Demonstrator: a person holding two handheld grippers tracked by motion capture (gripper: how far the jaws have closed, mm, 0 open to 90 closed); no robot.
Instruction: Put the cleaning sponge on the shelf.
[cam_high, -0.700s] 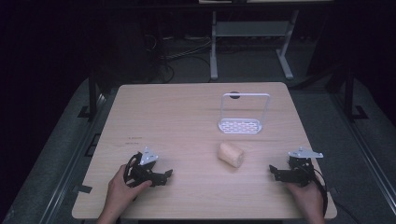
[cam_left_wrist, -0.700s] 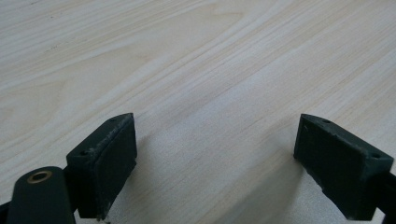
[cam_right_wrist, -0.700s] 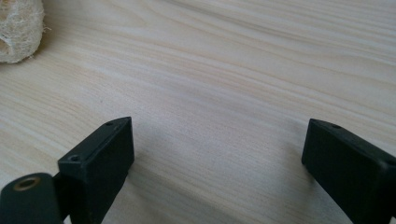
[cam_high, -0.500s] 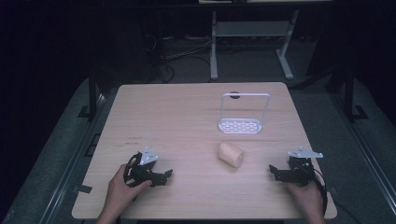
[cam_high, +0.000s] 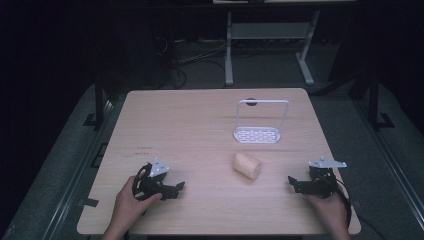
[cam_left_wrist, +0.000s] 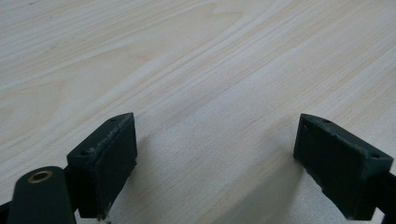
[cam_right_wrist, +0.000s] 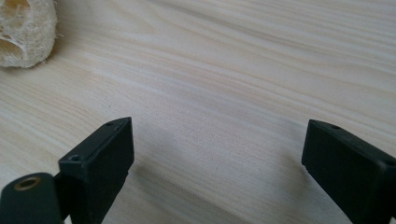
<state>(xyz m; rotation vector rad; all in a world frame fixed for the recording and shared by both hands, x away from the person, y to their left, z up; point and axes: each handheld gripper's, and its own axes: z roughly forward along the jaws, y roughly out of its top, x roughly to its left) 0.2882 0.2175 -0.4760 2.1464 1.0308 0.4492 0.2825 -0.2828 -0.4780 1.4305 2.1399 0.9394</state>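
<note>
So in the high view there's a light wooden table (cam_high: 190, 125) with the loofah piece (cam_high: 247, 166) lying on its side a bit right of the middle of the frame, lower half, with bare wood all around it. Just above it in the picture sits a small white wire rack (cam_high: 261, 121) with a perforated base and a tall loop handle, close to the loofah but not touching it. The left gripper (cam_high: 176, 188) is down at the lower left of the frame, held in the person's left hand (cam_high: 129, 202), resting low on the table and pointing toward the right of the picture. The right gripper (cam_high: 292, 183) is at the lower right, in the right hand (cam_high: 330, 212), pointing left toward the loofah, near it but clearly apart. In the left gripper view the two black jaws are spread wide with nothing but wood grain between them. Same story in the right gripper view: jaws stand wide apart over bare table, and the loofah (cam_right_wrist: 24, 31) peeks in at the upper left corner of that frame, well outside the jaws, its holey fibrous end facing the camera
</note>
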